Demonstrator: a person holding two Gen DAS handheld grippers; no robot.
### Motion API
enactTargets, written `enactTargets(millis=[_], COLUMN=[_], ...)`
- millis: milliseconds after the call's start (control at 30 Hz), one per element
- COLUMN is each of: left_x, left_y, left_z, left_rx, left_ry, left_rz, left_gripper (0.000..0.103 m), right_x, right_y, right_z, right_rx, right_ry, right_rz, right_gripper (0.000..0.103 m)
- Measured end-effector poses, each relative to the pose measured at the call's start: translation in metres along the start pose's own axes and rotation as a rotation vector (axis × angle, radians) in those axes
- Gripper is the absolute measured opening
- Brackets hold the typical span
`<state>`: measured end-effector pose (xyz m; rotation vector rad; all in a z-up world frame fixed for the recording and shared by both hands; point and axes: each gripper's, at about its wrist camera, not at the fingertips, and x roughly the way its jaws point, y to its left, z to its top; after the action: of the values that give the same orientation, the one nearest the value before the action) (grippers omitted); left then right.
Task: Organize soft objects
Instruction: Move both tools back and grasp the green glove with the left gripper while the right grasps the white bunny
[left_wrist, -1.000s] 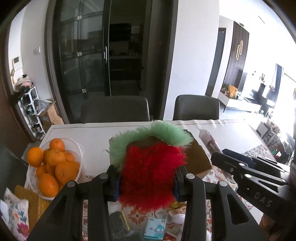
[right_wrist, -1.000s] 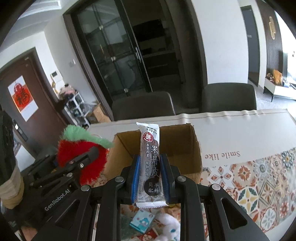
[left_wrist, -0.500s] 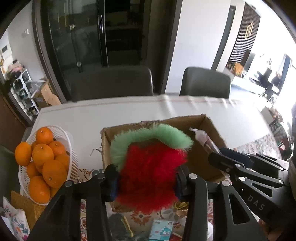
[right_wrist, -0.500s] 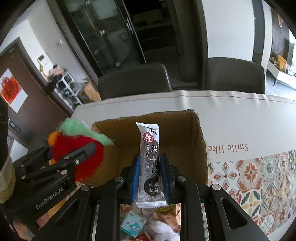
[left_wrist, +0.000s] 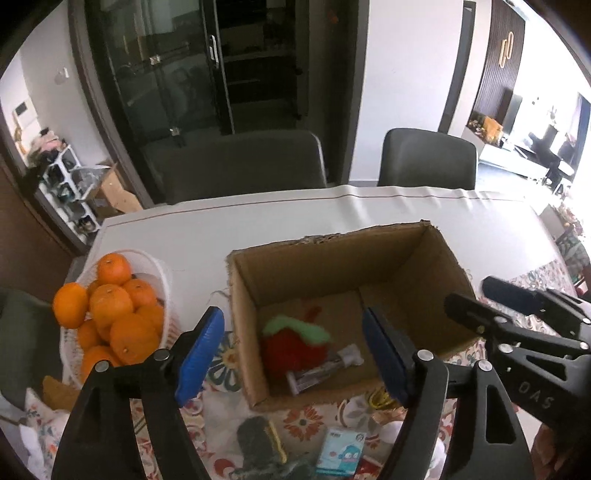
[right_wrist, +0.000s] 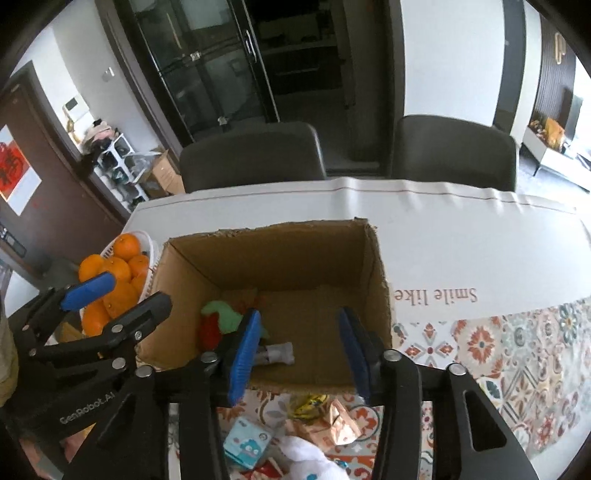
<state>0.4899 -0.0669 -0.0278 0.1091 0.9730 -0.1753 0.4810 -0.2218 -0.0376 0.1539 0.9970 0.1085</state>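
Both my left tool and right tool gape wide, empty, above the box. Inside lie the plush strawberry and snack bar. The box sits on the surface, oranges left, chairs behind.

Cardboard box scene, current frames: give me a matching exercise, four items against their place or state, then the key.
Items:
1. strawberry plush
2. snack bar
3. oranges
4. left gripper

Places or states:
A. piled in the white basket
B. open, holding nothing
C. on the floor of the cardboard box, red and green
D. lying in the box against the plush, wrapped

Pairs: 1-C, 2-D, 3-A, 4-B
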Motion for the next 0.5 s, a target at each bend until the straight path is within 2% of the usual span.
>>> enactTargets(millis=[200, 300, 400, 500], left_x=[-0.022, -0.031, -0.039, -0.042], left_y=[0.004, 0.006, 0.008, 0.013], left_z=[-0.012, -0.021, -0.033, -0.049], left_rx=[0.023, 0.033, 0.042, 0.030], left_ry=[-0.015, -0.018, -0.008, 0.024], left_rz=[0.074, 0.080, 0.107, 0.089], left_gripper=[0.080, 0.081, 0.082, 0.082], right_x=[-0.021, -0.027, -0.033, -0.035], right_y=[0.007, 0.009, 0.013, 0.015], right_z=[-0.013, -0.021, -0.029, -0.038], right_rx=[-0.010, -0.032, -0.049, -0.053], right_ry=[-0.029, -0.033, -0.008, 0.031], right_rz=[-0.070, -0.081, -0.098, -0.117], right_gripper=[0.058, 0.061, 0.063, 0.066])
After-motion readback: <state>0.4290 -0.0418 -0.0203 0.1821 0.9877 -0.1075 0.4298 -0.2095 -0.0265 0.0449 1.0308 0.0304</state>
